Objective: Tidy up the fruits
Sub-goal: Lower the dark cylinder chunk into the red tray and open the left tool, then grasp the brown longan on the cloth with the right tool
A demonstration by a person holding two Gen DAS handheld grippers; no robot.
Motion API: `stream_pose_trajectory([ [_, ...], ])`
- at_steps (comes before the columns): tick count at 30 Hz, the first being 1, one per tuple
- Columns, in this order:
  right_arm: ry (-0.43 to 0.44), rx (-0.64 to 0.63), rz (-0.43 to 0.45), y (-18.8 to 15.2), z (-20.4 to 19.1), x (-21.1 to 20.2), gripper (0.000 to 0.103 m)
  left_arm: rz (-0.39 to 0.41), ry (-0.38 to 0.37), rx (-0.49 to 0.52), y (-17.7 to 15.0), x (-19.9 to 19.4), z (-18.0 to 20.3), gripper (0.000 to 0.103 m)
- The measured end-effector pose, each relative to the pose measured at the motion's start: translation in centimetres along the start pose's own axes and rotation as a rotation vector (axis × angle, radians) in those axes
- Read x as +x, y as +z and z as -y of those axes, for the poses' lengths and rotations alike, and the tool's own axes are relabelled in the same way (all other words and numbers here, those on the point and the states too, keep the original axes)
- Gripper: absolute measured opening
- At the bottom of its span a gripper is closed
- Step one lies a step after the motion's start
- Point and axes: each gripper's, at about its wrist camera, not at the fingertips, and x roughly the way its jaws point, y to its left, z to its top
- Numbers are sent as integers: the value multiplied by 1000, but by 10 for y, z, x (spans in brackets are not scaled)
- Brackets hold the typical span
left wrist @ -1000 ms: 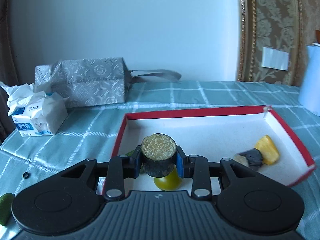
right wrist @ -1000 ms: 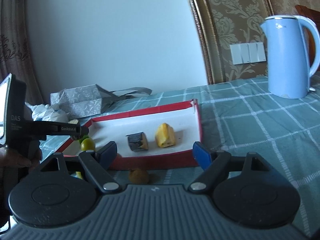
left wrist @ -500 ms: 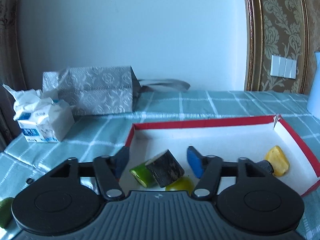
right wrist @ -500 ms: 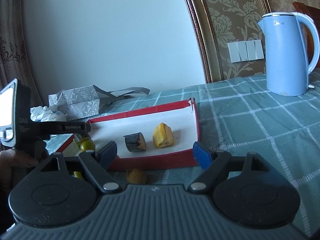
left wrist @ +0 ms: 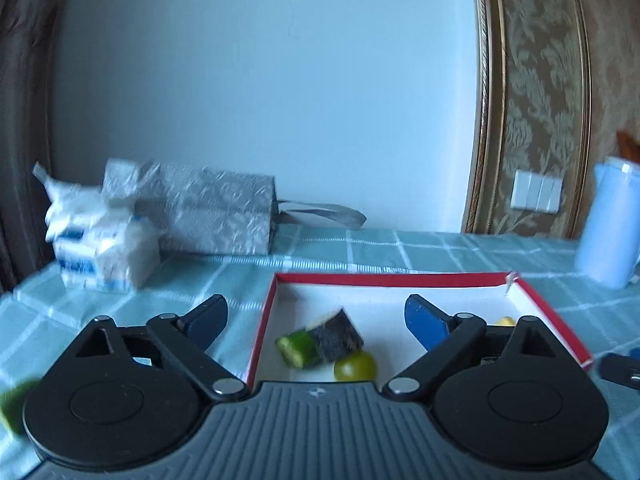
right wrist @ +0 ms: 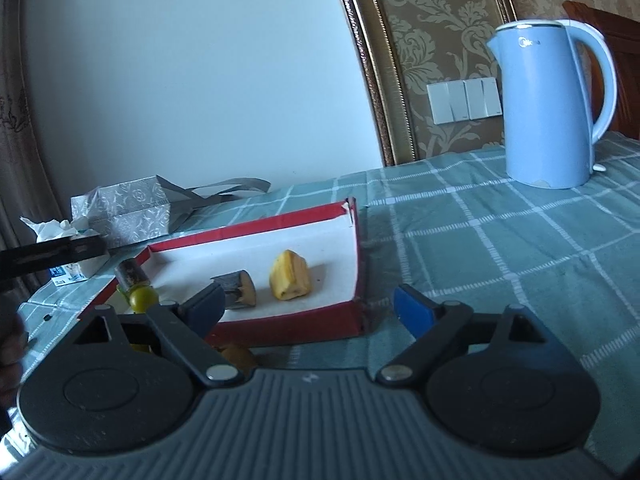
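A dark-skinned fruit chunk (left wrist: 336, 334) is seen lying in the red-rimmed tray (left wrist: 384, 279), touching a green cut piece (left wrist: 298, 347) and a small round green fruit (left wrist: 355, 366). The left hand-held gripper (left wrist: 316, 322) is being opened wide, nothing pressed by its pads. The right hand-held gripper (right wrist: 306, 306) is likewise opening and empty, near a yellow wedge (right wrist: 289, 275) on the checked surface (right wrist: 500, 240)

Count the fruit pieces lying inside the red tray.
5: a green piece, dark chunk and round green fruit clustered at its left end; another dark chunk and a yellow piece mid-tray. Others may be hidden.
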Motion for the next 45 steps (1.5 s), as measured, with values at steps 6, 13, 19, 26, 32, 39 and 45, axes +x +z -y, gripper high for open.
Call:
stream_pose_trajectory([
  [6, 10, -22, -36, -2, -2, 6, 91, 39, -6, -87, -26, -45, -22, 96],
  [13, 35, -76, -56, -7, -11, 8, 91, 59, 33, -26, -54, -58, -13, 96],
  [19, 49, -184, -77, -12, -32, 13, 90, 60, 46, 5, -59, -55, -9, 96],
  [26, 35, -312, -131, -21, -61, 25, 79, 21, 62, -8, -61, -49, -11, 96],
  [32, 23, -313, -184, -22, -63, 34, 73, -7, 54, -22, -62, -45, -13, 96],
  [39, 24, -332, -219, -24, -67, 41, 55, -41, 48, -45, -62, -40, -16, 96],
  [45, 24, -331, -247, -23, -68, 47, 54, -46, 46, -45, -62, -39, -15, 96],
])
